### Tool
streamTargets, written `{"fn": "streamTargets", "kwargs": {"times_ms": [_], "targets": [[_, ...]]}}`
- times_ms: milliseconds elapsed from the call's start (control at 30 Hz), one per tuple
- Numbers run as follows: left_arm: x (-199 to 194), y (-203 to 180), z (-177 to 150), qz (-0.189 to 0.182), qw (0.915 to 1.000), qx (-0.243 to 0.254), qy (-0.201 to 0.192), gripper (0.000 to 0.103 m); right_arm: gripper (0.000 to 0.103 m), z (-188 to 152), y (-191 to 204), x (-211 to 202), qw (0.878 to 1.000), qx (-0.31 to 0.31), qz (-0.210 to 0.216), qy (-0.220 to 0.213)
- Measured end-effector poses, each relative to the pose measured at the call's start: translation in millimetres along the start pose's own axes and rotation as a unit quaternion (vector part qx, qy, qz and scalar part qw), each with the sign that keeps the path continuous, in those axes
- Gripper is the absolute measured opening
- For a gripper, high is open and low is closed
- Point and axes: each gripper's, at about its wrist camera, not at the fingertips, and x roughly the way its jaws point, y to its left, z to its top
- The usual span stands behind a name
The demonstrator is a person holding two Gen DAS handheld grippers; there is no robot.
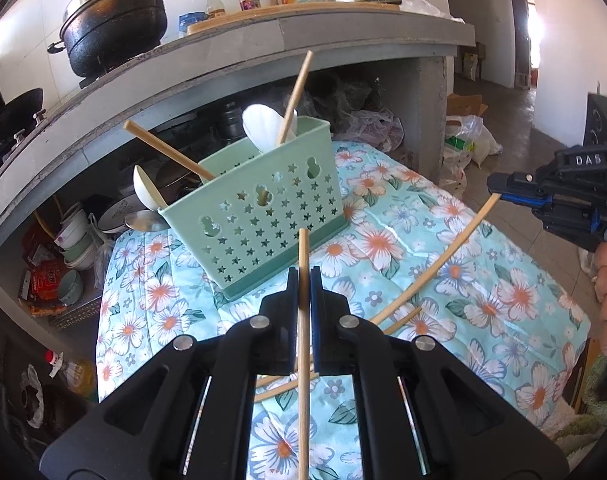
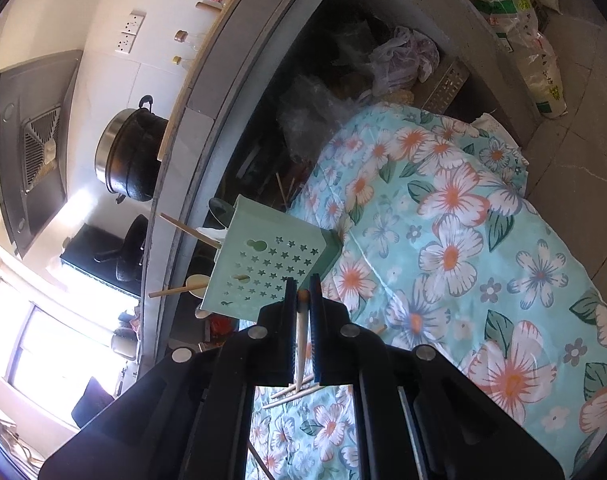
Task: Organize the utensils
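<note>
Holding one chopstick [image 1: 303,280] pinched in your left gripper [image 1: 303,280], you face the green caddy [image 1: 259,204] mid-table on the floral cloth [image 1: 483,280]. Your right gripper [image 2: 302,292] likewise pinches a chopstick [image 2: 301,328]; next, I judge, tip each into the caddy.

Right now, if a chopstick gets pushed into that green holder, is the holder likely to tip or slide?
Probably tippy: the green holder looks like thin perforated plastic, tall on a narrow base, and sits on soft, rumpled floral cloth. The chopsticks and white spoon inside lean outward, likely adding little steadying weight. A sideways push may shift it.
</note>
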Motion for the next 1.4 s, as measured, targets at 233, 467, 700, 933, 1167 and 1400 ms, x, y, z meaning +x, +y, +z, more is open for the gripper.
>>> {"fn": "streamTargets", "kwargs": {"times_ms": [233, 467, 700, 933, 1167, 1400], "targets": [[-8.9, 28.6, 17.3, -0.053, 0.9965, -0.065, -0.008, 0.004, 0.006, 9.4, 12.6, -14.1, 0.999, -0.027, 0.001, -0.023], [-30.7, 54.9, 49.1, -0.059, 0.9910, -0.105, -0.057, 0.004, 0.006, 23.2, 29.6, -28.5, 0.997, -0.059, 0.015, -0.045], [-59.0, 84.8, 103.0, -0.043, 0.9798, -0.131, -0.145, 0.004, 0.006, 33.2, 38.7, -48.3, 0.995, -0.071, 0.021, -0.073], [-72.2, 110.1, 161.6, -0.023, 0.9614, -0.160, -0.223, 0.004, 0.006, 37.7, 35.8, -54.8, 0.994, -0.066, 0.017, -0.082], [-35.7, 123.2, 192.2, 0.005, 0.9590, -0.180, -0.219, 0.004, 0.006, 40.5, 31.1, -51.5, 0.995, -0.059, 0.015, -0.079], [18.1, 109.7, 178.3, 0.056, 0.9641, -0.156, -0.208, 0.004, 0.006, 41.3, 28.0, -50.3, 0.995, -0.052, 0.012, -0.078]]}}
